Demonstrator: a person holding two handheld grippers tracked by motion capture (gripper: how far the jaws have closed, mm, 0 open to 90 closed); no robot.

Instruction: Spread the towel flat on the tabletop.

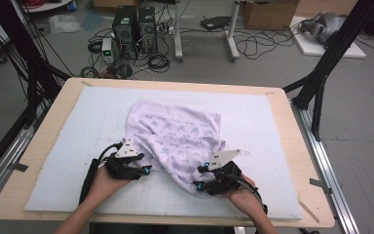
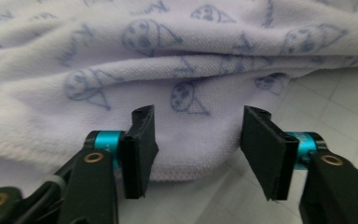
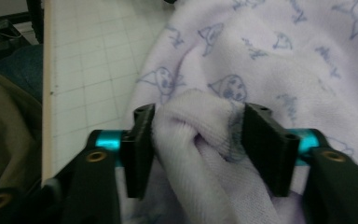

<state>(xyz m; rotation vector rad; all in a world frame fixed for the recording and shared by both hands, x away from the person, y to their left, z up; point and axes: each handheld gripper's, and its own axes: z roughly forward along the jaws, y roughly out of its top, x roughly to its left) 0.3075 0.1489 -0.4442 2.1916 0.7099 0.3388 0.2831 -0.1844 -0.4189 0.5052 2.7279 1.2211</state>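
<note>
I'm working the crumpled towel lying mid-mat. My left gripper is hovering with jaws apart over the near hem; my right gripper is bunching a fold between its jaws. I should seat the hem deep, then close both evenly.
</note>
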